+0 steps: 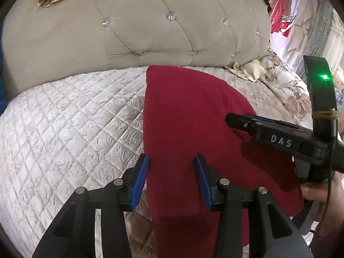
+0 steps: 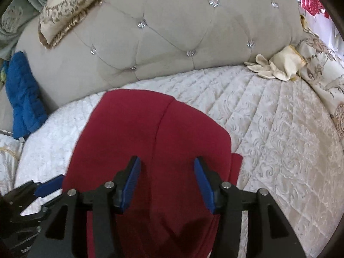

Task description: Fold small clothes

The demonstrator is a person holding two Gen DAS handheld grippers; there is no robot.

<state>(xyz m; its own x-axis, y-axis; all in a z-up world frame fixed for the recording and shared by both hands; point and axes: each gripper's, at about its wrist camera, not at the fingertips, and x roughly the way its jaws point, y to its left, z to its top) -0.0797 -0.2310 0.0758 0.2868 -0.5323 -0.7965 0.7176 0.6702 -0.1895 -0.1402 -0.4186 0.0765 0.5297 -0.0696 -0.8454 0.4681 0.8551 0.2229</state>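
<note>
From your left wrist camera, a dark red garment (image 1: pixel 189 129) lies flat on a quilted cream bedspread (image 1: pixel 71 124), stretching from just in front of the tufted beige headboard (image 1: pixel 150 28) back toward you. Your left gripper (image 1: pixel 171 161) hovers over the near part of the garment, its blue-padded fingers spread apart with nothing between them. Your right gripper (image 1: pixel 231 119) reaches in from the right side, over the garment's right edge; from this angle you cannot tell how its fingers stand. A pale cloth (image 1: pixel 249 69) sits crumpled at the headboard's right end.

From your right wrist camera, the red garment (image 2: pixel 150 133) fills the centre, a seam running down its middle, its far edge near the headboard (image 2: pixel 172 32). Your right gripper (image 2: pixel 167 163) hangs above it, fingers spread wide and empty. Your left gripper (image 2: pixel 48 185) shows at the garment's left edge. A blue cloth (image 2: pixel 23 94) lies left of the headboard.
</note>
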